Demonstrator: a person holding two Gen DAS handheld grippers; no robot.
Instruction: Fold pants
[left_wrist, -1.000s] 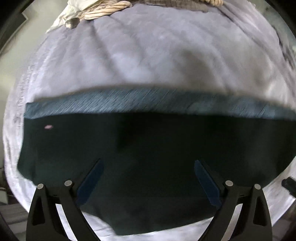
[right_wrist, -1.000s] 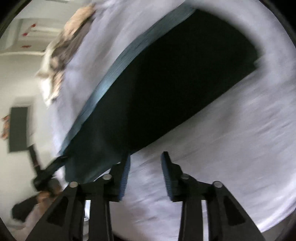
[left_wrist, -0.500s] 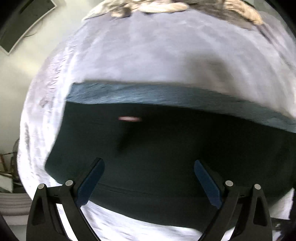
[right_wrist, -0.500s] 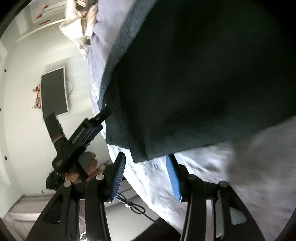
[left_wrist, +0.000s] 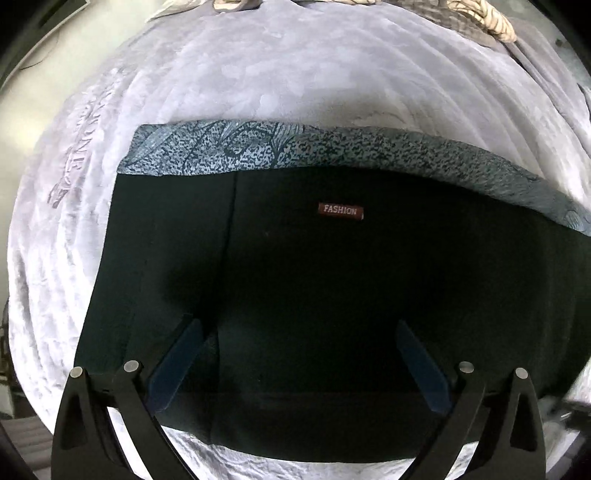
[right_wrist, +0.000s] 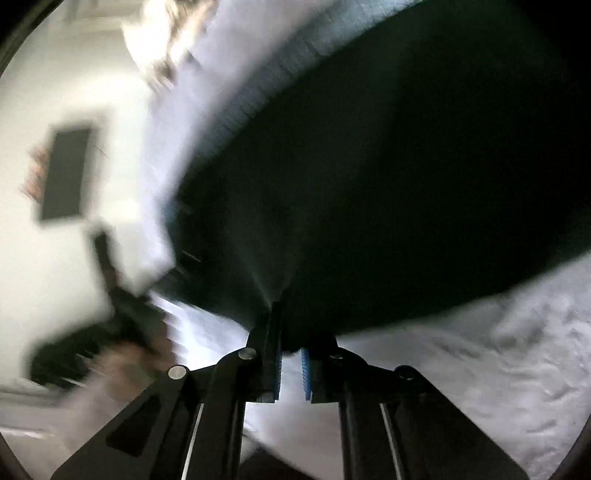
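While lying flat across a pale grey blanket (left_wrist: 295, 74), dark pants (left_wrist: 332, 295) with a speckled waistband (left_wrist: 369, 151) and a red "FASHION" tag (left_wrist: 340, 211). Above the cloth, left gripper (left_wrist: 299, 365), jaws opening, spread wide, nothing pinched. At the near hem, right gripper (right_wrist: 290, 354), pressed together on the pants' edge. Beyond, blurred, a hand (right_wrist: 122, 365).

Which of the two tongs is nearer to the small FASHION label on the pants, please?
Left. The left tongs hang wide open over the pants, just below the label. The right tongs pinch the pants' near edge; no label shows there.
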